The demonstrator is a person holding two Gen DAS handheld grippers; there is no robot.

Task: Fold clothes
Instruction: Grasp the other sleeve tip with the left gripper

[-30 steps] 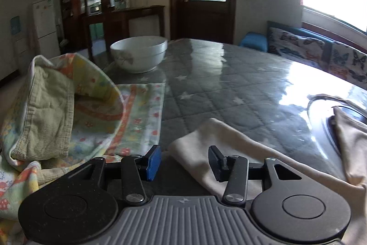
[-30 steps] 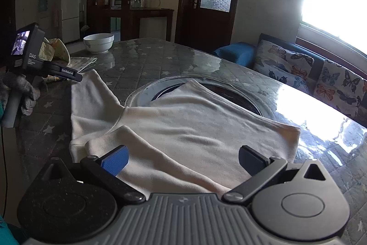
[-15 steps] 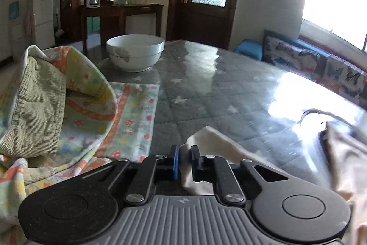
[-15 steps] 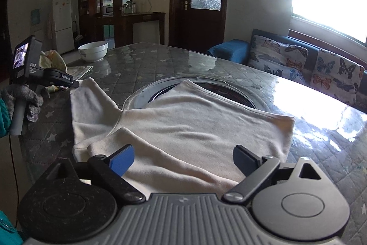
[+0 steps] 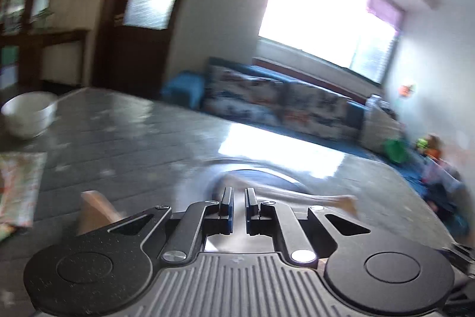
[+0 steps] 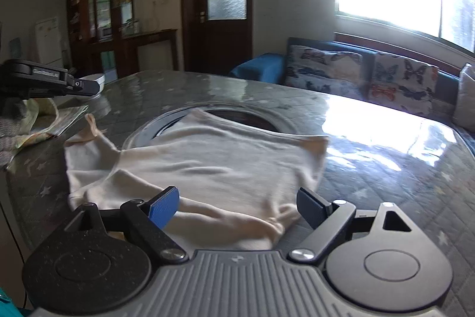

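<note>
Left gripper (image 5: pixel 236 198) nearly closed, grip on cream garment (image 6: pixel 213 162) cannot be told; right gripper (image 6: pixel 237 205) spread. Sleeve should be carried flat across.

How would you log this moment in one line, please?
task: fold cream shirt | left tool: nearly shut, grip unclear, blurred | right tool: open over near hem | fold unfinished
</note>
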